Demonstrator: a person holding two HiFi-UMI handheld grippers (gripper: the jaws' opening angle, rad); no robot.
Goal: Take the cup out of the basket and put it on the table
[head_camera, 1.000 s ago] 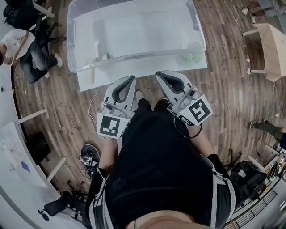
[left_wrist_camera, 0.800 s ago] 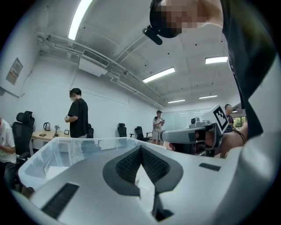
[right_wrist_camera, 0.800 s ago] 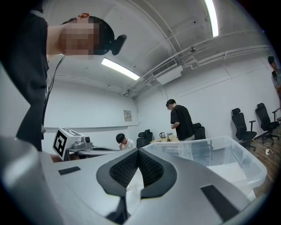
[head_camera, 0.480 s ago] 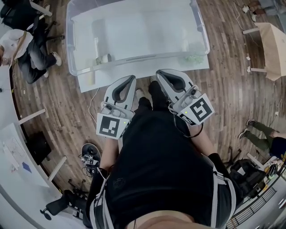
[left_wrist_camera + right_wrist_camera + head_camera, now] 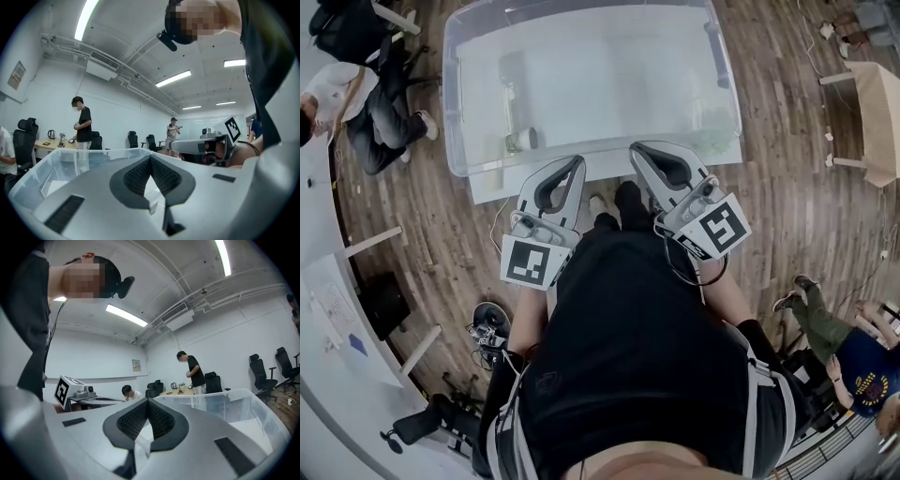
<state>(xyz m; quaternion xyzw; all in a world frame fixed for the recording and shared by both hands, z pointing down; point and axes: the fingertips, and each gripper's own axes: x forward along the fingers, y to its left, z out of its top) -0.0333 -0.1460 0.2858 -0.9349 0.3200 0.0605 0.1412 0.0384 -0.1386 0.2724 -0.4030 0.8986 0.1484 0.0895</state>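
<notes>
A big clear plastic bin [image 5: 586,80] serves as the basket and stands on a white table [image 5: 492,180]. Inside it, near the front left corner, sits a small pale cup [image 5: 522,140]. A greenish thing [image 5: 710,120] lies by the bin's right wall. My left gripper [image 5: 575,166] and right gripper [image 5: 638,150] are held side by side in front of my body, tips just short of the bin's near wall. Both are shut with nothing between the jaws. The bin's clear rim [image 5: 70,157] shows past the left gripper [image 5: 150,157], and the clear rim [image 5: 225,397] past the right gripper [image 5: 146,400].
Wooden floor surrounds the table. A seated person [image 5: 356,89] is at the far left, a wooden table [image 5: 874,108] at the right, and another person [image 5: 834,337] low at the right. A white desk [image 5: 328,314] and floor gear [image 5: 487,328] lie to my left.
The bin has slid down in the head view, so both gripper tips now stand closer to its near wall. The person at the lower right has come nearer. Both grippers stay shut.
</notes>
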